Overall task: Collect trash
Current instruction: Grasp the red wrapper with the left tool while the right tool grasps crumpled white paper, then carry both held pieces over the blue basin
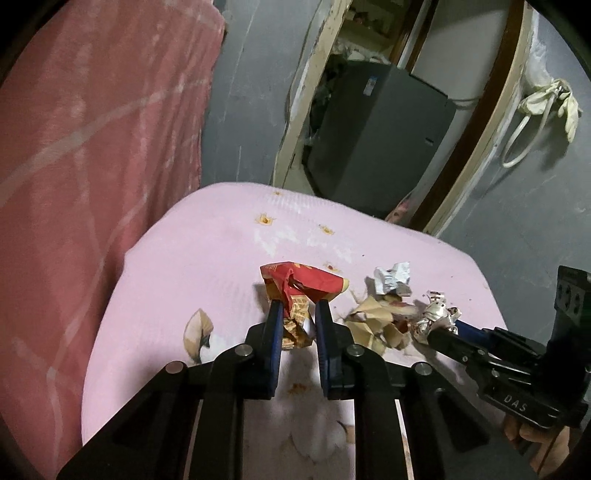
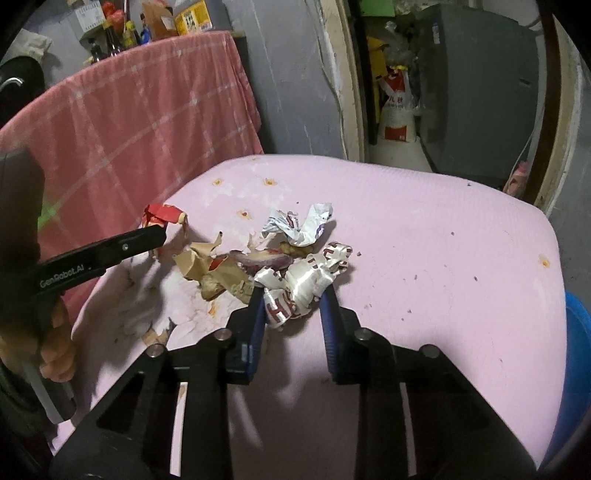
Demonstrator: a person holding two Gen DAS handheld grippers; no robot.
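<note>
A crumpled red and yellow paper wrapper (image 1: 301, 295) is pinched between the blue pads of the left hand-held gripper (image 1: 298, 314) above the pink cloth-covered bench (image 1: 192, 251); whether it is lifted clear of the cloth cannot be told. A crumpled glossy white wrapper with red letters (image 2: 299, 284) is pinched by the right hand-held gripper (image 2: 293, 297), its lower edge resting on the pink cloth.

Between the two held pieces a loose heap of trash is seen: torn brown paper scraps (image 2: 207, 266), a dark purple peel (image 2: 264, 260) and a crumpled white wrapper with blue print (image 2: 299, 229) farther back. The brown scraps lie touching the glossy white wrapper and just beside the left gripper's fingers. Orange stains and small dark crumbs are scattered over the cloth.

A red checked cloth (image 1: 92, 147) is draped over something to the left of the bench, and a grey cabinet (image 1: 380, 136) stands behind it in a doorway framed in cream wood.

By the left wrist view alone a pale glove or rag with a white cord (image 1: 546, 107) is shown hanging on the grey wall at the right. Only in the right wrist view are bottles and cardboard boxes (image 2: 147, 22) above the red cloth seen, together with a white printed sack (image 2: 397, 110) in the doorway, a blue round container (image 2: 576, 350) at the bench's right edge, and the fingers of the person's left hand (image 2: 55, 350) wrapped around the gripper's handle.
</note>
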